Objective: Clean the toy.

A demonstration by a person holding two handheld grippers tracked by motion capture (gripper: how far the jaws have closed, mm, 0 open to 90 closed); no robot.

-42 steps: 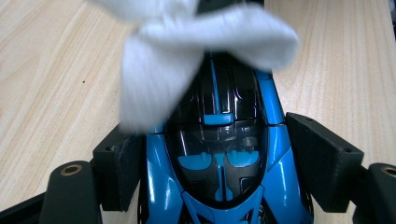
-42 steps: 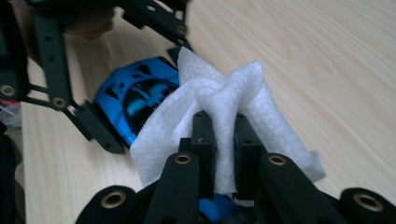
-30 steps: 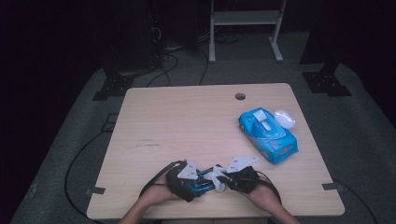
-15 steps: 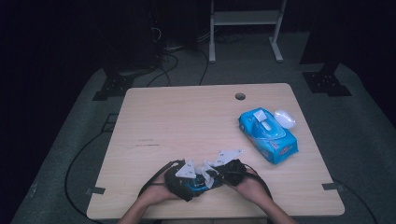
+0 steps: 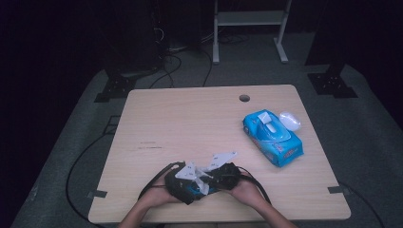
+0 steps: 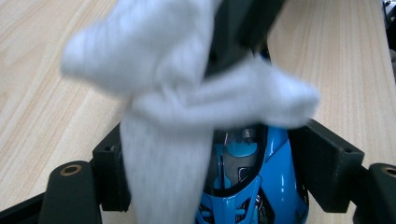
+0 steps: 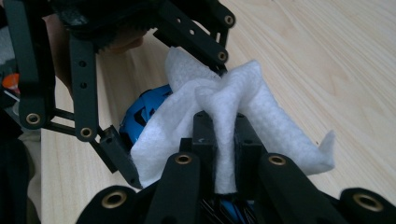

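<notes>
Near edge of the table, your side: your two hands meet just in from the front rim, grippers nose to nose.

Your right gripper is clenched on a white wipe. In the right gripper view the cloth is pinched between the two pads, bunched above them, with one loose flap trailing off to the right over the wood. In the high view that gripper sits right of centre, its grey plate tilted up.

Your left gripper grasps a blue toy car. In the left gripper view both pads stand against the car's sides, the dark windscreen and blue roof showing between them. In the right gripper view the same car shows as a blue patch inside the other gripper's linkage.

The wipe is draped over the car's front end, touching it; it hides much of the body, and it is blurred in the left gripper view. From above, the car is a sliver of blue under the left gripper.

Farther out, well apart to the right: a blue pack of wipes lying flat, its lid flipped open, a white sheet standing up from the slot.

Far edge: a round cable hole in the tabletop.
</notes>
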